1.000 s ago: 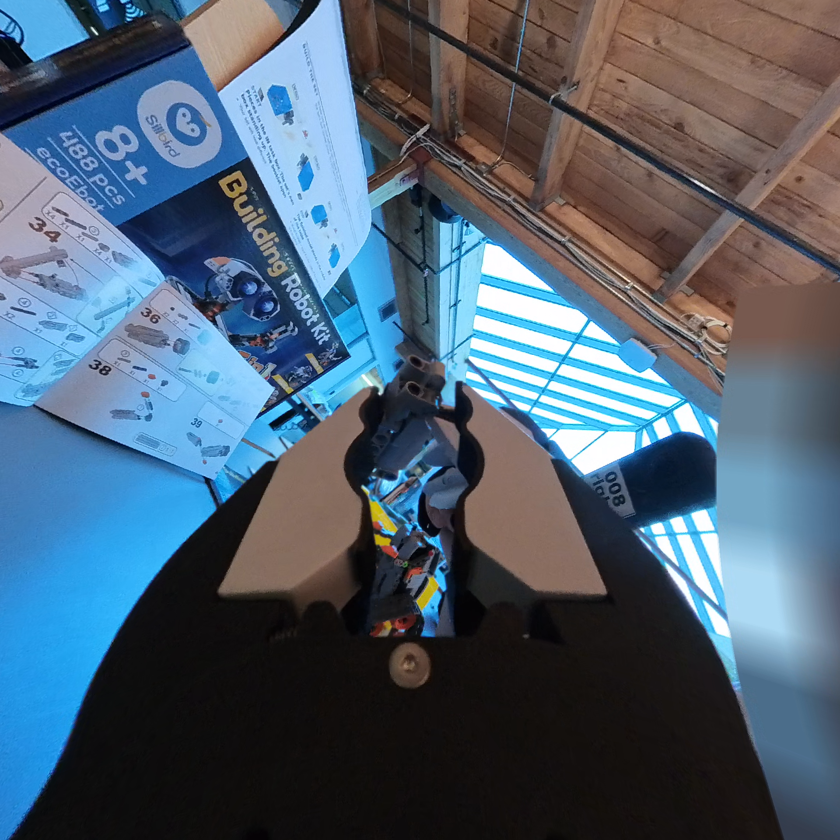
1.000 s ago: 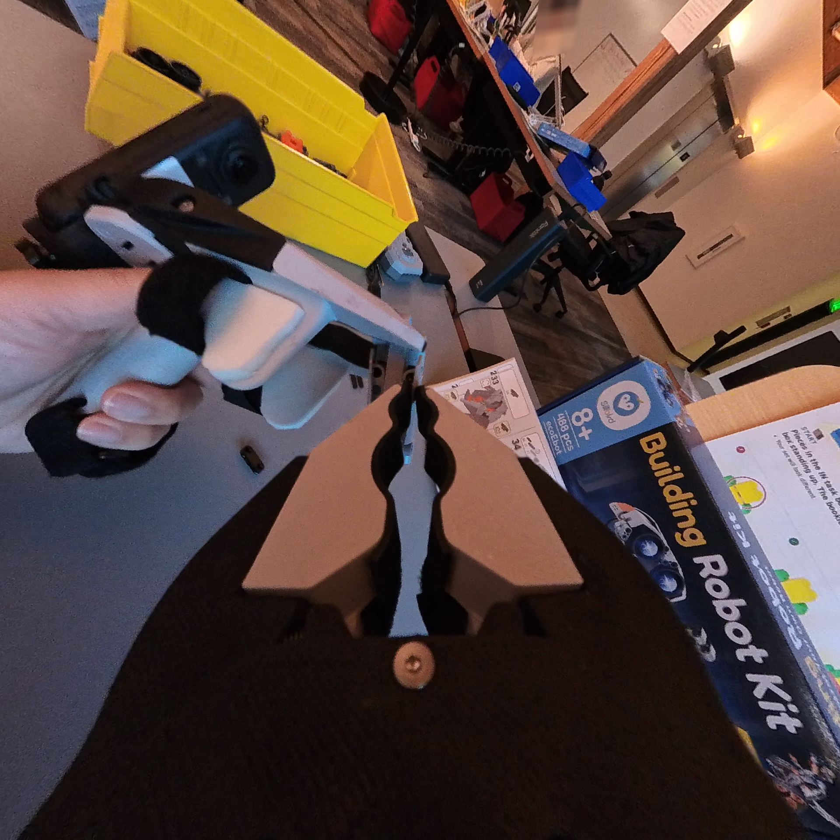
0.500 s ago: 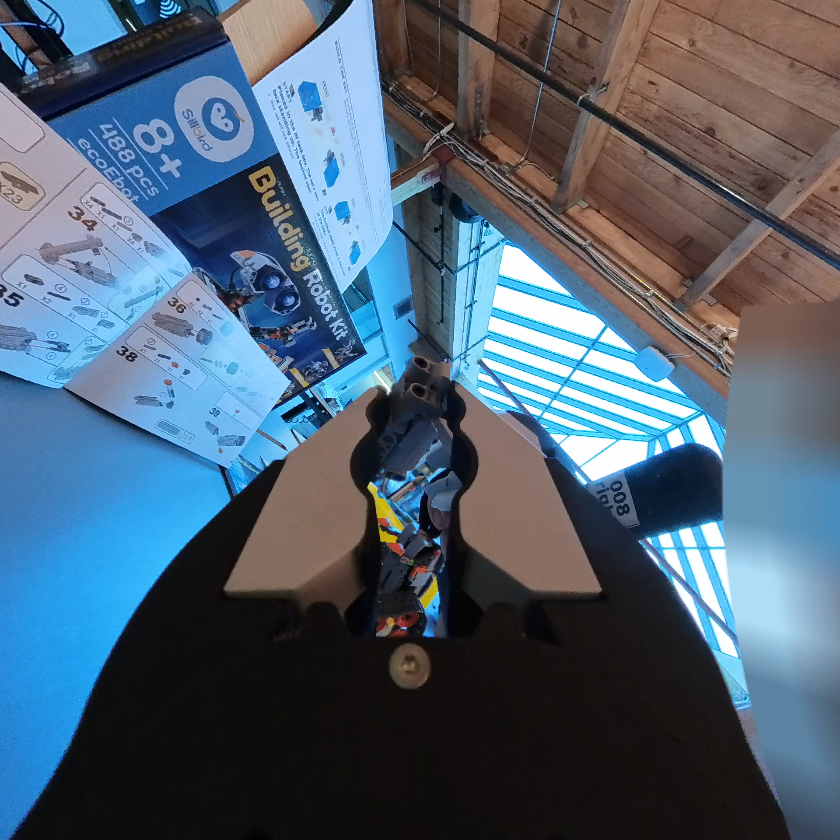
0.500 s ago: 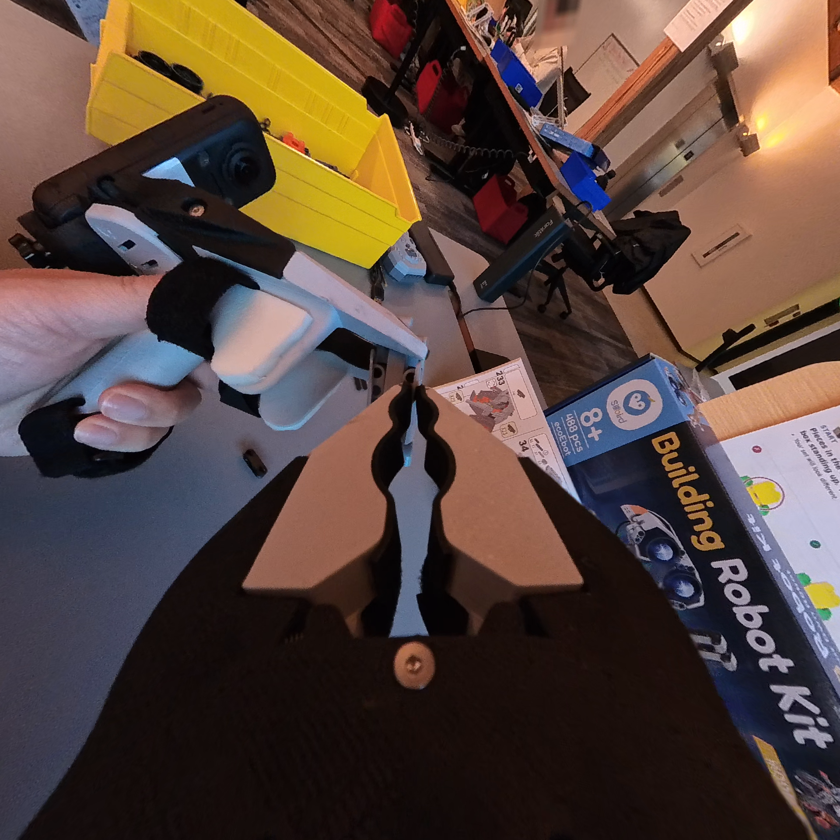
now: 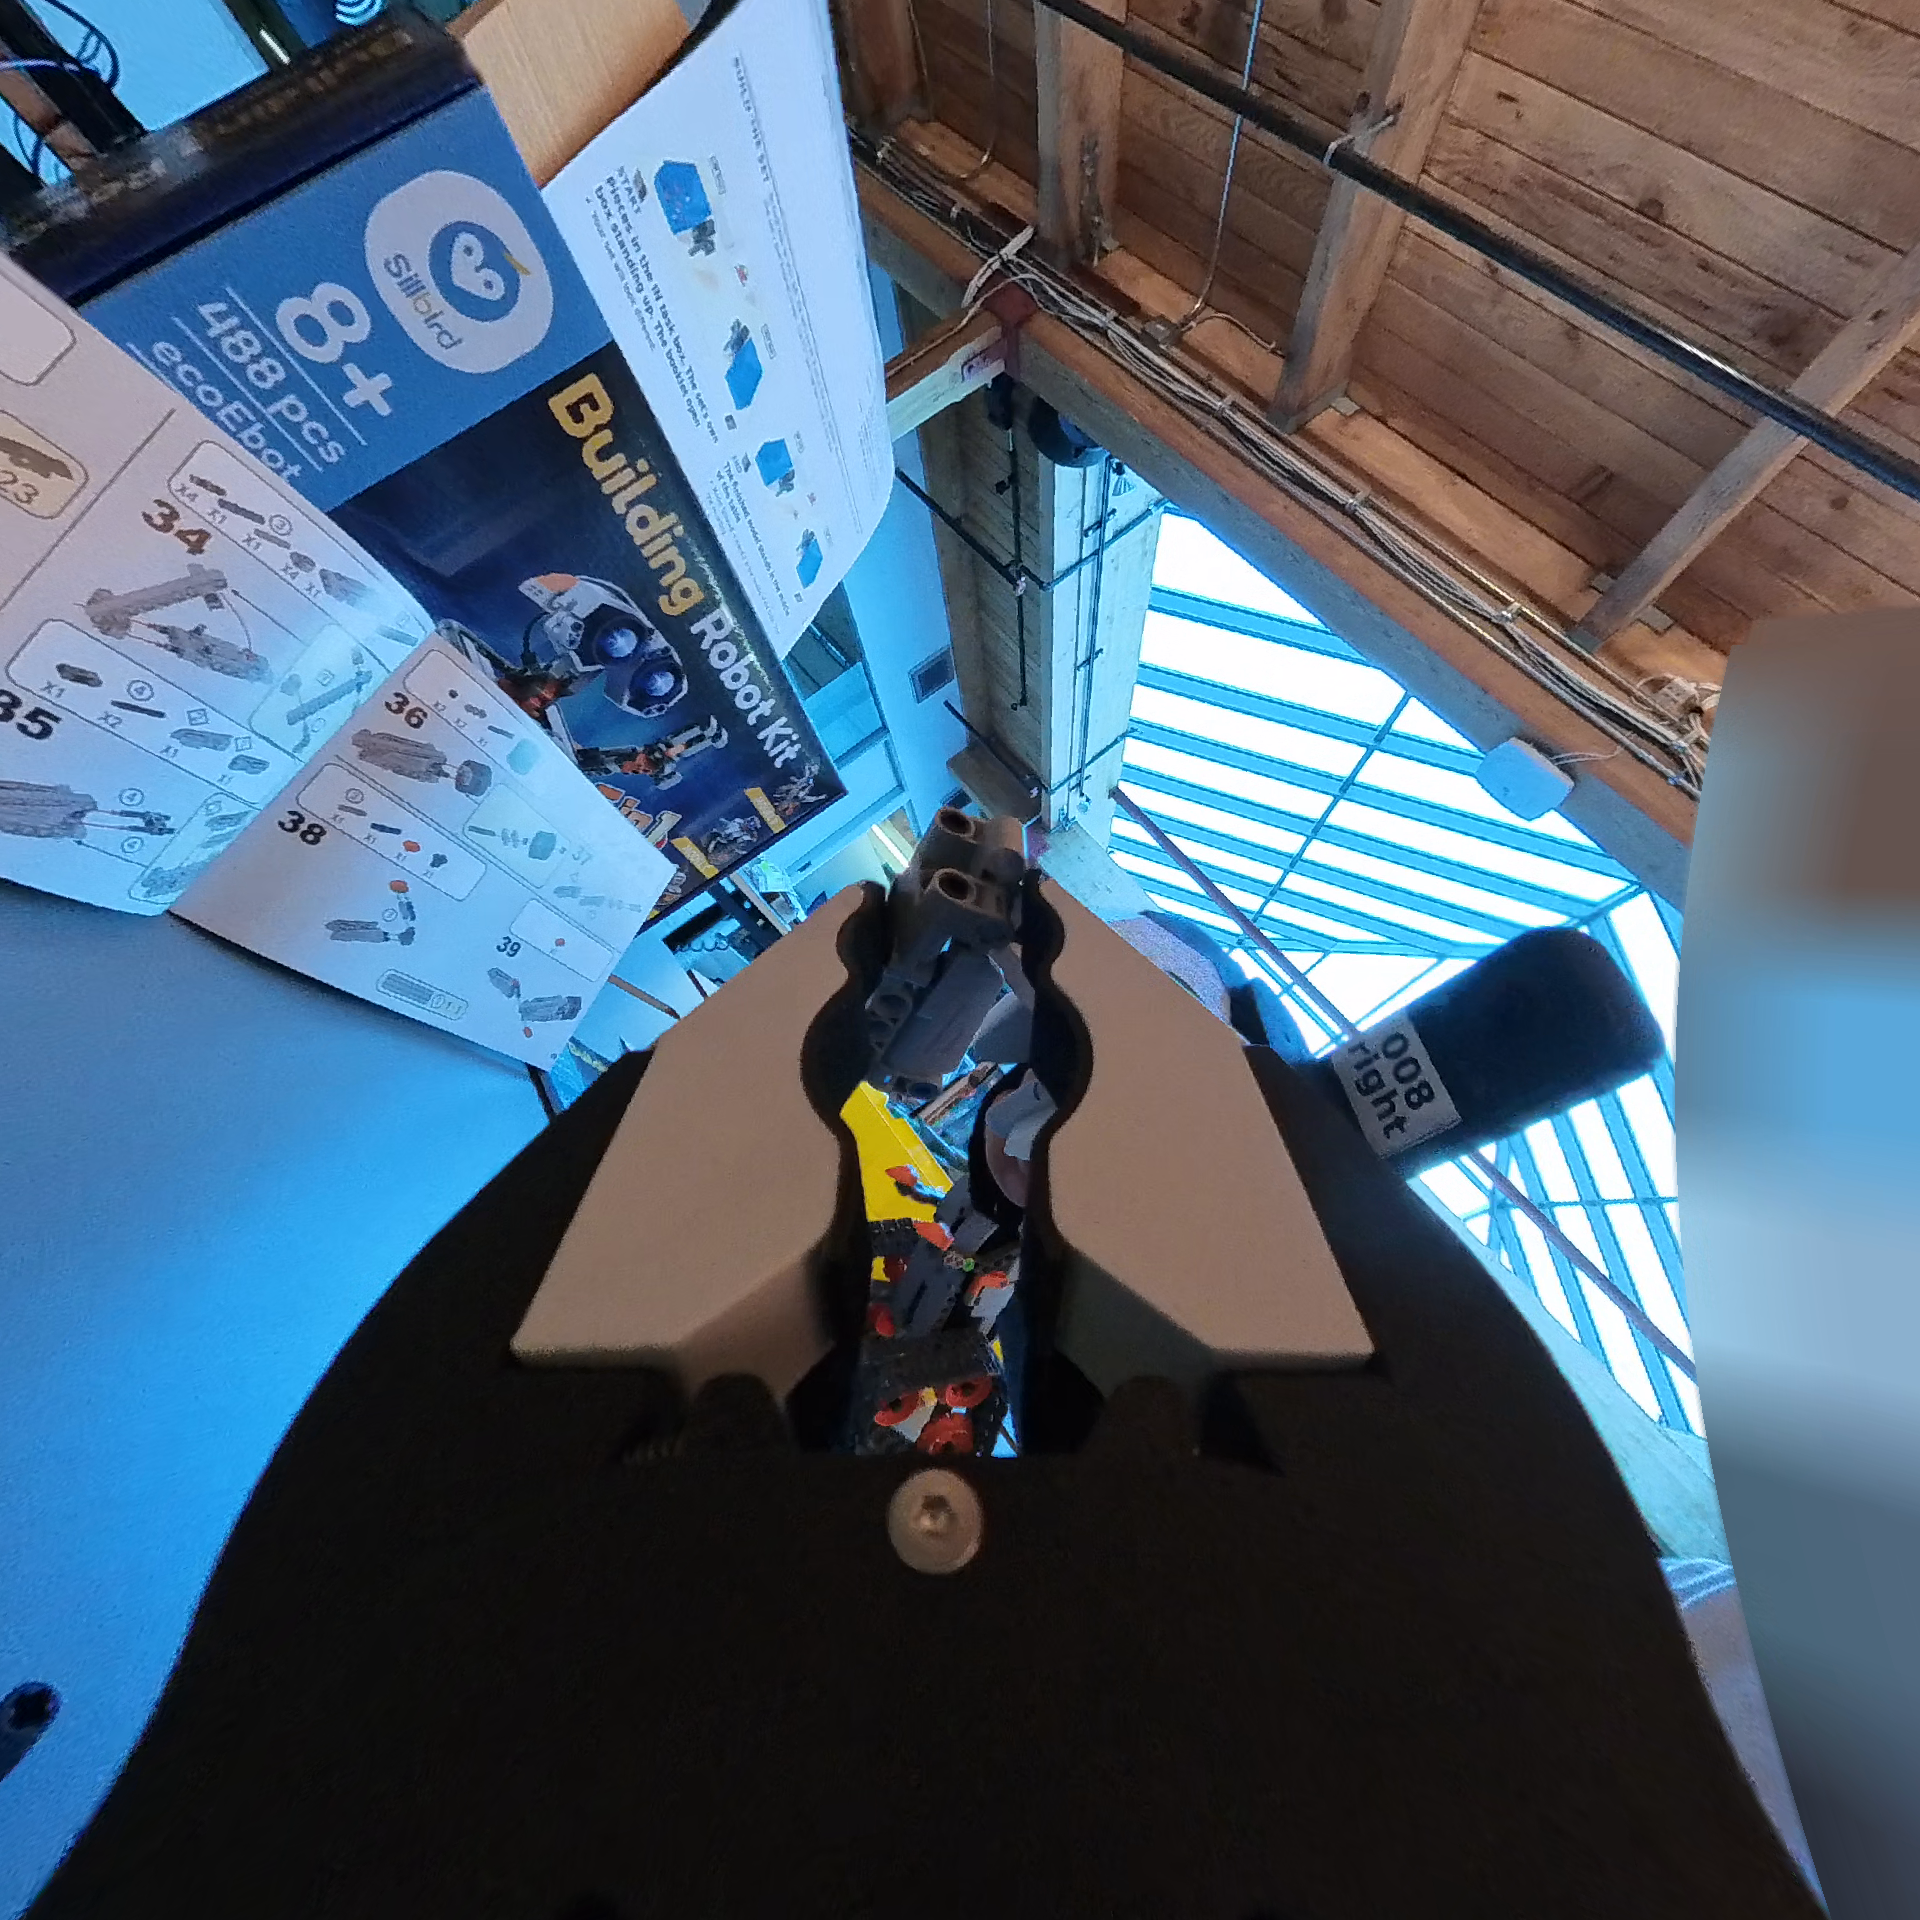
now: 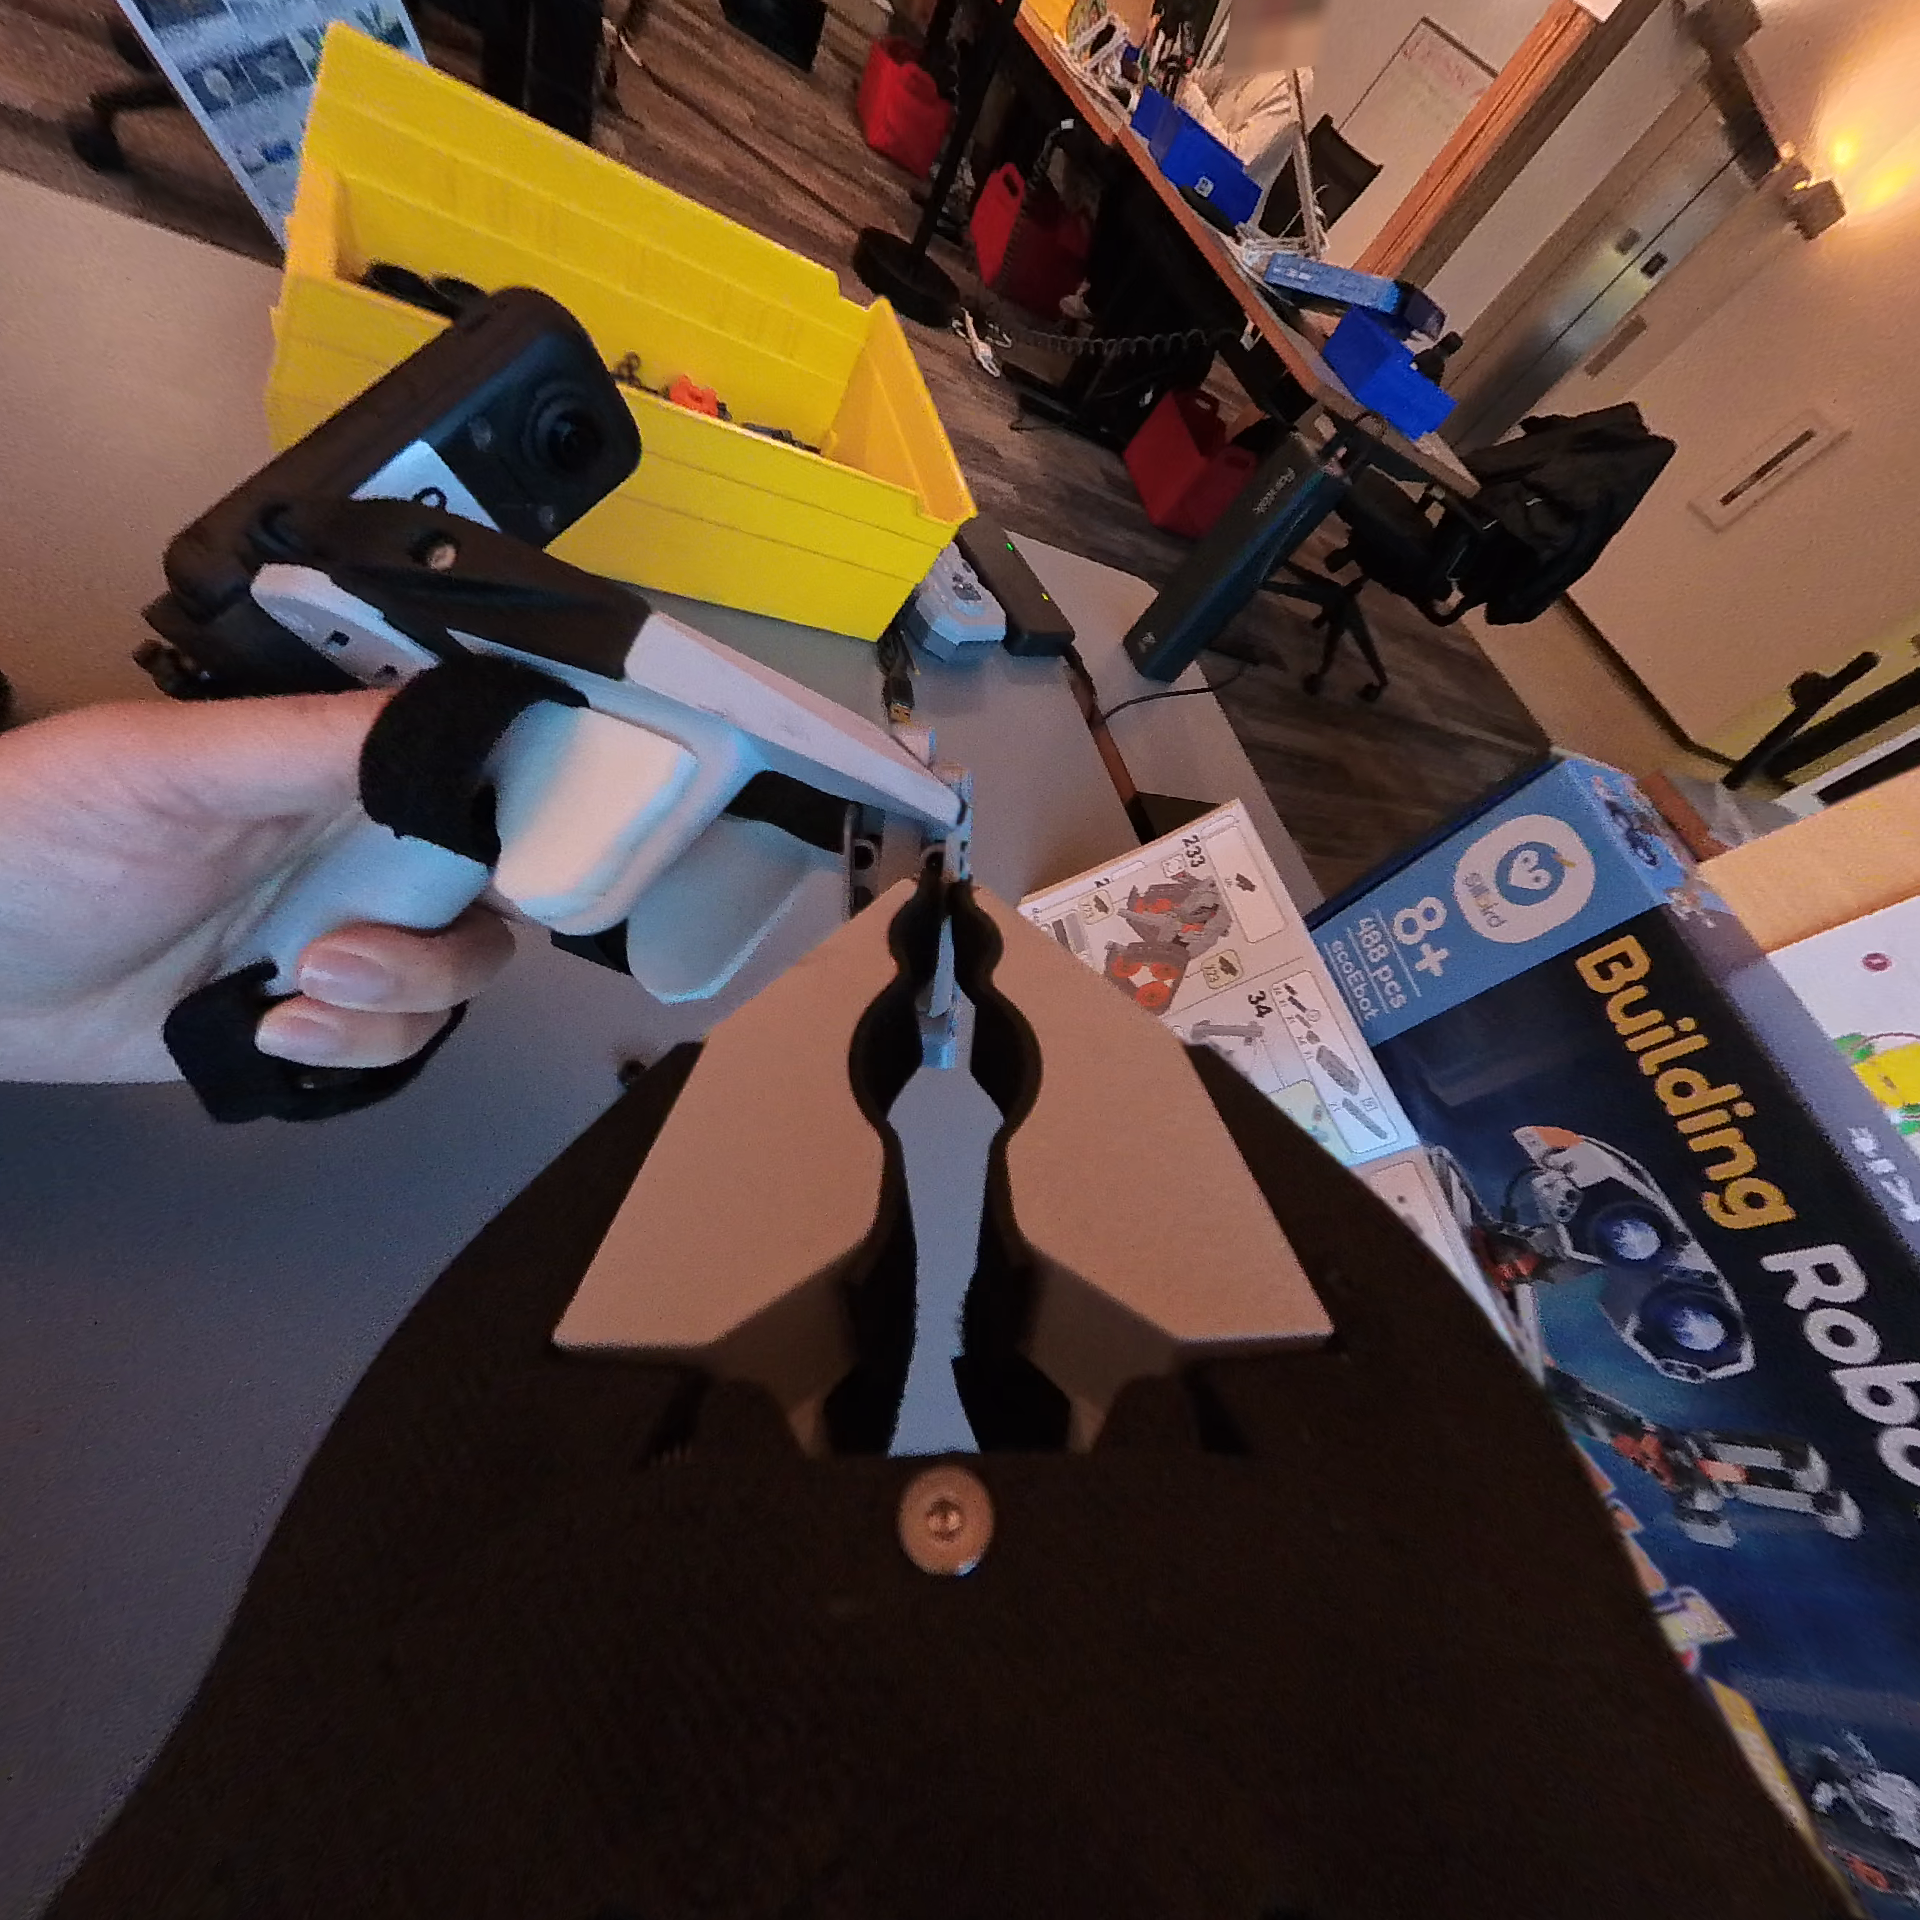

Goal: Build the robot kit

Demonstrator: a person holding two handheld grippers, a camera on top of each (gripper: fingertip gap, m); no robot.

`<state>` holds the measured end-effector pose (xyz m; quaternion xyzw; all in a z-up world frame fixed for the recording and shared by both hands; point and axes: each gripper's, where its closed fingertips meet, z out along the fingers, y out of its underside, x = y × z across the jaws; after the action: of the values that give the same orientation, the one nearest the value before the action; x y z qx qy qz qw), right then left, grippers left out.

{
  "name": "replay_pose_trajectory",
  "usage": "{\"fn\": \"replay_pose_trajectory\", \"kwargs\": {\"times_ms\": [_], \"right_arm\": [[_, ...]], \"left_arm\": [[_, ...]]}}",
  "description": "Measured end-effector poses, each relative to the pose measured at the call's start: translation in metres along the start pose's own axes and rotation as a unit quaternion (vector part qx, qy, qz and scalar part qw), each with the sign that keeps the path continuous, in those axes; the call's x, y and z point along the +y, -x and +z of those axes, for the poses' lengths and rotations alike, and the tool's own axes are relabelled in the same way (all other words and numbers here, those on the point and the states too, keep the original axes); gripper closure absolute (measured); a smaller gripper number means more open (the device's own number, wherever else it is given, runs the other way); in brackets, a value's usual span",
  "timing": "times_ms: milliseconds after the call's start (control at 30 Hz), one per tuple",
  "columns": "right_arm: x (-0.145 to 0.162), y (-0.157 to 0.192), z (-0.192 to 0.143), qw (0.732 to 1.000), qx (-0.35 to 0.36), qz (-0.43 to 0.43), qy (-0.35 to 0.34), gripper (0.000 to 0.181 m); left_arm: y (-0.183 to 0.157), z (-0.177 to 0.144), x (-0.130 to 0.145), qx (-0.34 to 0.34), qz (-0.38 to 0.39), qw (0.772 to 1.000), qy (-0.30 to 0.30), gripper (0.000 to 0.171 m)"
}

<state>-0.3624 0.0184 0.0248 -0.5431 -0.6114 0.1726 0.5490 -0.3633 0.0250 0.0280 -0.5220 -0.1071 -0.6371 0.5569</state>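
My left gripper (image 5: pixel 951 888) is shut on a grey building-block assembly (image 5: pixel 935 997) whose holed end sticks out past the tips. It points up toward the wooden ceiling. My right gripper (image 6: pixel 943 888) is shut on a small light-grey piece (image 6: pixel 941 1023). In the right wrist view a hand (image 6: pixel 156 862) holds the left gripper (image 6: pixel 951 821), and its tip meets my right gripper's tip above the grey table (image 6: pixel 208 1299). The right gripper's black body (image 5: pixel 1496 1039) shows at the right of the left wrist view.
A yellow bin (image 6: pixel 623 343) with loose pieces stands at the table's far side. A blue kit box (image 6: pixel 1621 1091) and an open instruction booklet (image 6: pixel 1195 935) lie to the right; both also show in the left wrist view, the box (image 5: pixel 468 416) and the booklet (image 5: pixel 260 748). A small black piece (image 6: pixel 631 1068) lies on the table. Only a small space, under 4 cm, lies between the two pairs of fingers.
Both grippers have shifted and tilted slightly while staying tip to tip. The box and booklet have slid rightward in the left wrist view. Both grips are unchanged.
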Motion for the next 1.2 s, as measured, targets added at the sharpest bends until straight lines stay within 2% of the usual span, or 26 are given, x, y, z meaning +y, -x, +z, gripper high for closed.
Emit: {"fn": "replay_pose_trajectory", "kwargs": {"times_ms": [200, 367, 567, 767, 1067, 1200], "right_arm": [[0.003, 0.000, 0.001, 1.000, 0.002, -0.010, 0.009, 0.179], [0.004, 0.000, -0.001, 0.999, -0.020, 0.033, 0.011, 0.179], [0.007, 0.000, 0.001, 1.000, 0.001, 0.003, 0.024, 0.180], [0.008, 0.002, 0.006, 1.000, -0.008, 0.010, 0.005, 0.180], [0.010, -0.001, -0.003, 0.998, -0.050, 0.049, 0.007, 0.180], [0.011, 0.000, -0.001, 0.998, -0.048, 0.041, 0.010, 0.180]], "left_arm": [[0.003, 0.000, 0.002, -0.004, 0.001, 1.000, 0.013, 0.148], [0.001, 0.001, 0.004, -0.021, 0.047, 0.998, 0.026, 0.148], [0.004, 0.000, 0.004, -0.053, 0.094, 0.994, 0.031, 0.148], [0.009, -0.002, 0.003, -0.031, 0.010, 0.999, 0.021, 0.148], [0.007, 0.003, 0.014, -0.063, 0.115, 0.989, 0.065, 0.150], [0.008, 0.002, 0.012, -0.049, 0.074, 0.994, 0.057, 0.149]]}}
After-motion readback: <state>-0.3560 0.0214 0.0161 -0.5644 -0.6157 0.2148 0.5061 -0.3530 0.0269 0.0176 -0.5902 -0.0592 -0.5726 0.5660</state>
